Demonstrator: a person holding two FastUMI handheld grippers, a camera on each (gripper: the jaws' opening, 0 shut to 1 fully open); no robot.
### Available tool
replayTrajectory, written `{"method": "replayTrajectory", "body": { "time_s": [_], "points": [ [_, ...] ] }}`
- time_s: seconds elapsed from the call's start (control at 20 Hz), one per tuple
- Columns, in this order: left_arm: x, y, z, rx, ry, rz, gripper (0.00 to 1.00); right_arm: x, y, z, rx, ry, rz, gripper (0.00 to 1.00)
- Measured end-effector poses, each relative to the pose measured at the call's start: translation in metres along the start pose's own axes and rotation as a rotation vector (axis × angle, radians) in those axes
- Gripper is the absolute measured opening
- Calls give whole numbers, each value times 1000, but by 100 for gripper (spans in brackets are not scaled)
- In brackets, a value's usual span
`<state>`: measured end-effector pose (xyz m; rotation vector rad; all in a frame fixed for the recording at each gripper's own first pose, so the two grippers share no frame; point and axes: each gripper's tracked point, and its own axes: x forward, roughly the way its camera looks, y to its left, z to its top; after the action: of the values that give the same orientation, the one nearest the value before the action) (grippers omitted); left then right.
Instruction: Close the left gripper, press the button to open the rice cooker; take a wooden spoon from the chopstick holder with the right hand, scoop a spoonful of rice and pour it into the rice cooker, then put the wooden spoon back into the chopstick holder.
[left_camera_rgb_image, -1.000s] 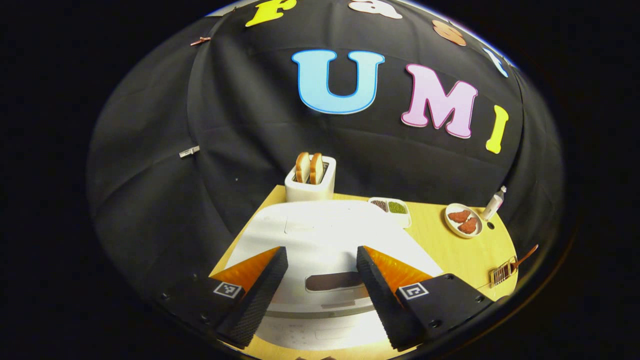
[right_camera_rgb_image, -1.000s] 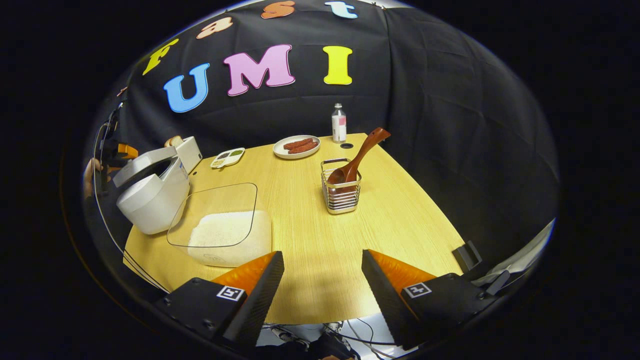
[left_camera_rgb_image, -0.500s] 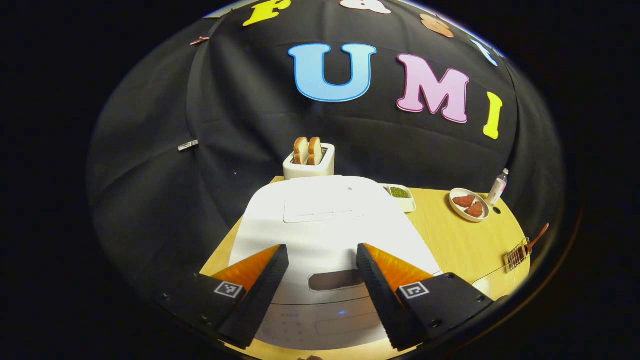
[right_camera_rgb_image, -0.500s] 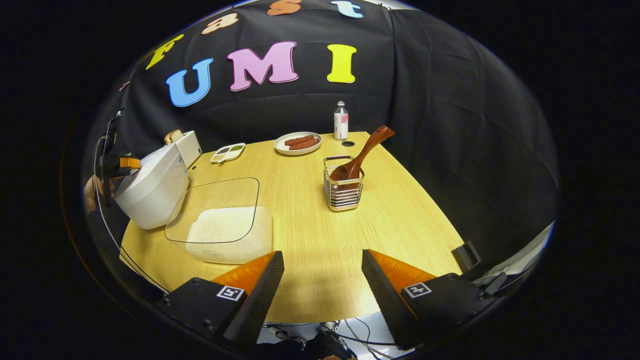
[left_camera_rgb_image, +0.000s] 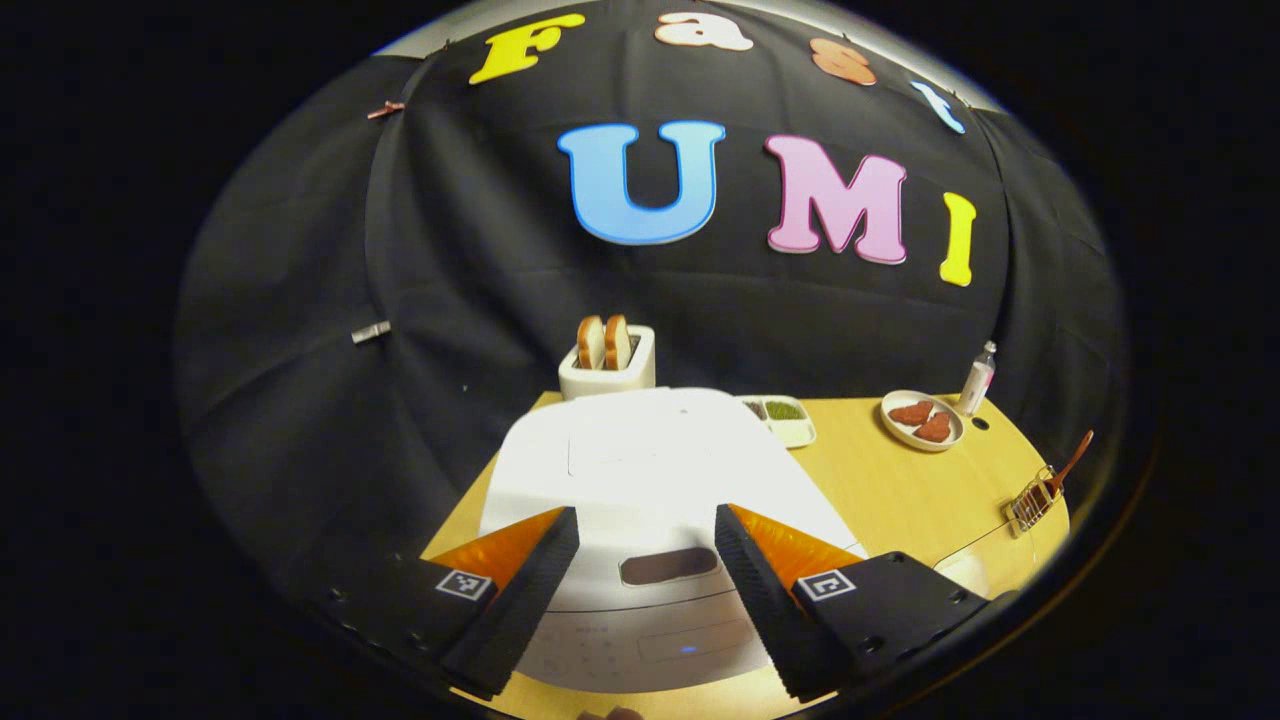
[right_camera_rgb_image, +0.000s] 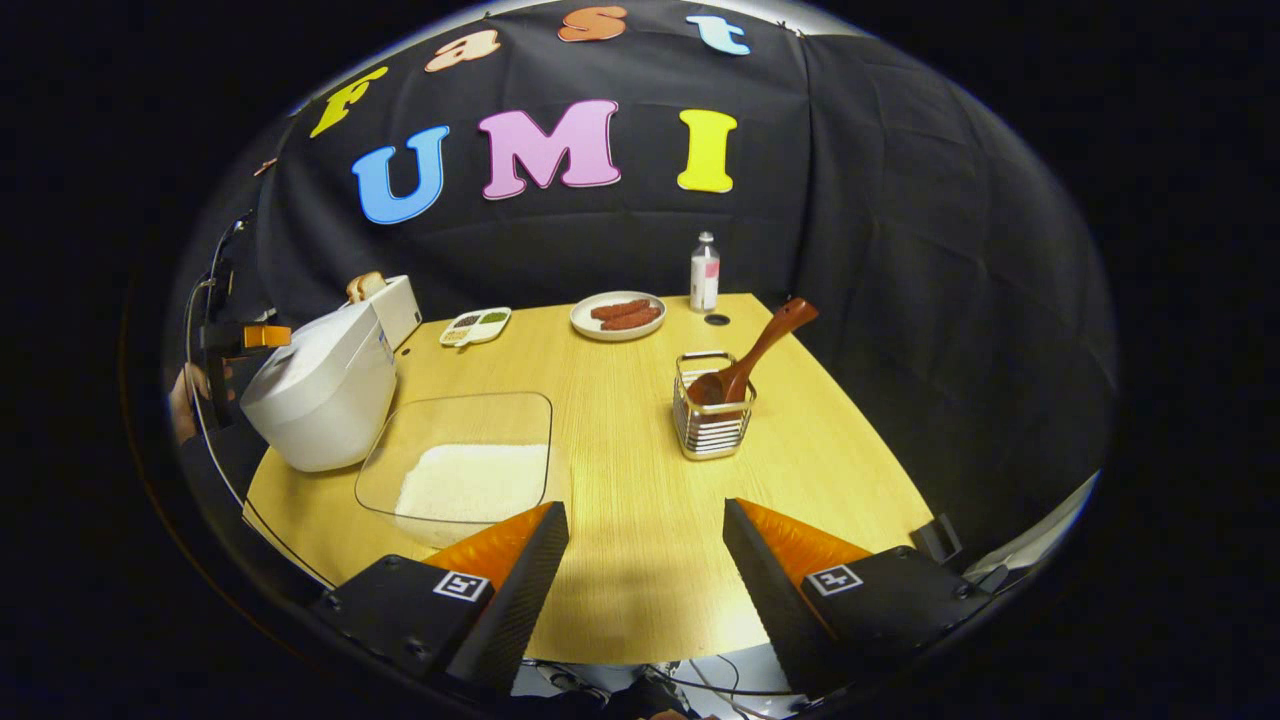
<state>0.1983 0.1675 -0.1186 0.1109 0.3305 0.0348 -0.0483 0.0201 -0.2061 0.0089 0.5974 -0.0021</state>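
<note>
Left gripper (left_camera_rgb_image: 640, 570) (jaws apart) overhangs rice cooker (left_camera_rgb_image: 650, 470).

Wooden table (right_camera_rgb_image: 620, 560) lies ahead of the right gripper (right_camera_rgb_image: 645, 570). On it: rice cooker (right_camera_rgb_image: 325, 395) far left, rice container (right_camera_rgb_image: 465, 470) near left, wire holder (right_camera_rgb_image: 712, 420) ahead right, plate (right_camera_rgb_image: 618, 315), bottle (right_camera_rgb_image: 705, 272), toaster (right_camera_rgb_image: 392, 305) at back.
</note>
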Motion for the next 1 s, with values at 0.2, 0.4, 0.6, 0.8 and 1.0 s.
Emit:
{"method": "replayTrajectory", "body": {
  "time_s": [0.2,0.4,0.6,0.8,1.0],
  "points": [
    [-60,-19,58,40,-160,-27,95,-13,13,69,-42,-153,7,99],
    [-130,-40,83,-3,-246,-42,94,-39,36,127,-73,-317,20,99],
    [-188,-56,80,-50,-283,-58,94,-75,67,151,-52,-423,45,98],
    [-235,-63,64,-136,-286,-90,94,-107,84,146,-36,-447,54,98],
    [-253,-65,49,-153,-279,-92,94,-123,82,142,18,-450,22,99]
  ]
}}
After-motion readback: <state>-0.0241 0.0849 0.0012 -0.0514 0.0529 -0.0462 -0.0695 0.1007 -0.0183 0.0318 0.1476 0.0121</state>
